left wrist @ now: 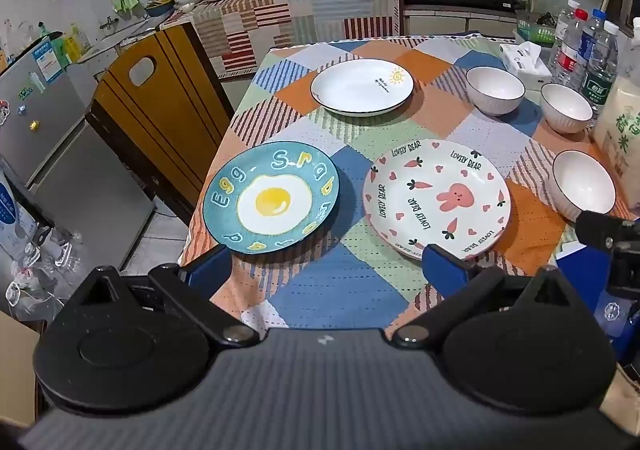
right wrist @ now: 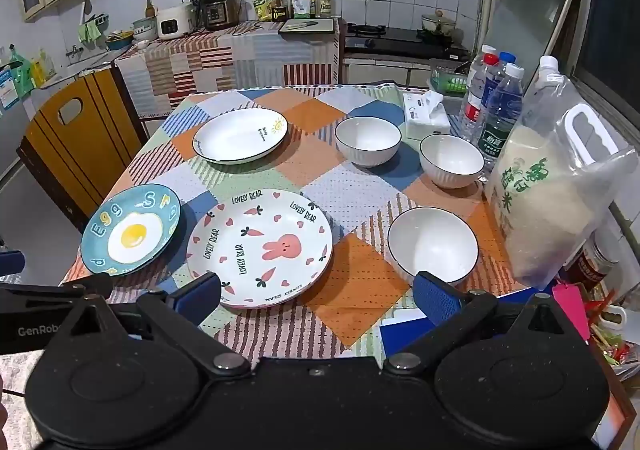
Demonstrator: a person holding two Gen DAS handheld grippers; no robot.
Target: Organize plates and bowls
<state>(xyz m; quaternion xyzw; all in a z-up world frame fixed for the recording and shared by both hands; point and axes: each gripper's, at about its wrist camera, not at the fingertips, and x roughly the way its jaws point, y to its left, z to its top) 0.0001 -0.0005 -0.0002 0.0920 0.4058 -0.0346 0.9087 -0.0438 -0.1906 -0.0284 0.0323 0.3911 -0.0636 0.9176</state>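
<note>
bunny plate just ahead of open right tongs.

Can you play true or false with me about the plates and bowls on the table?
1. There are three white bowls on the table. True.
2. The bunny plate is stacked on the egg plate. False: they lie side by side, each on the tablecloth.
3. The left gripper is holding a plate. False: it is open and holds nothing.
4. The sun plate is farther back than the bunny plate. True.
5. The bowls are full of rice. False: they look empty; the rice is in the bag.
</note>
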